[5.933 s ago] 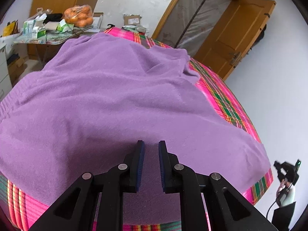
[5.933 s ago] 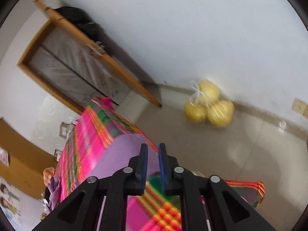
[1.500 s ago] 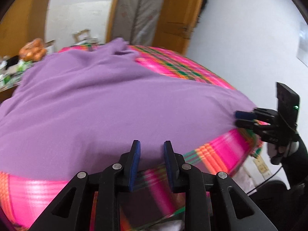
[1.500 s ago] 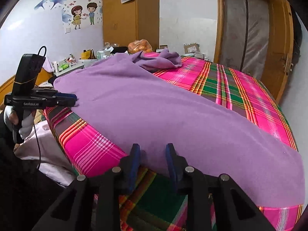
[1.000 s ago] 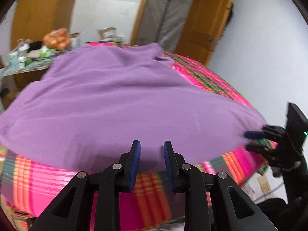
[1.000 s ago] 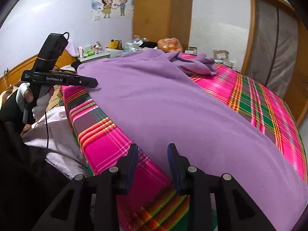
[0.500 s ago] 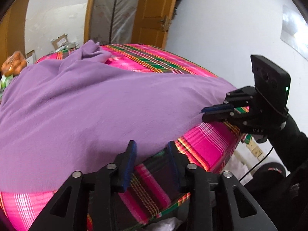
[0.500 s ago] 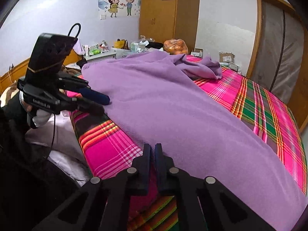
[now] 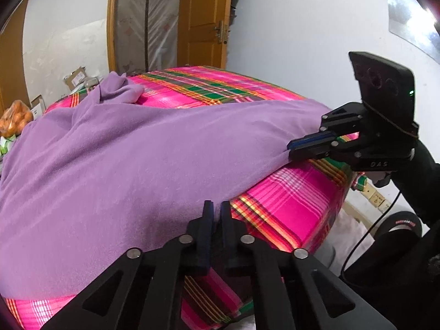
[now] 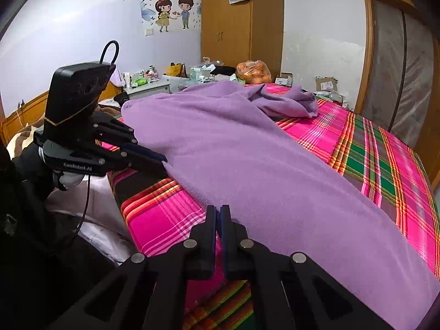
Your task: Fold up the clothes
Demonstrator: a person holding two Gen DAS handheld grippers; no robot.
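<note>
A purple garment [image 9: 137,151] [image 10: 247,151] lies spread flat over a bed with a pink plaid cover [image 9: 288,192] [image 10: 165,214]. Its far end is bunched into a lump [image 10: 288,101]. My left gripper [image 9: 216,209] sits at the near hem with its jaws drawn close together; the right wrist view shows this gripper [image 10: 162,161] pinching a hem corner. My right gripper [image 10: 218,210] is shut at the hem too, and the left wrist view shows it [image 9: 291,148] clamped on the other hem corner. Both grippers are low, at the bed's edge.
A wooden door [image 9: 203,27] and a wardrobe [image 10: 239,22] stand beyond the bed. A cluttered side table [image 10: 148,82] and a bag of oranges [image 10: 254,73] sit behind the garment. A person's dark sleeve [image 9: 423,170] and a cable trail off the right gripper.
My left gripper's jaws have closed from open onto the hem. The right gripper closed half a second earlier and stays shut at its corner. Both have settled at the near hem.
</note>
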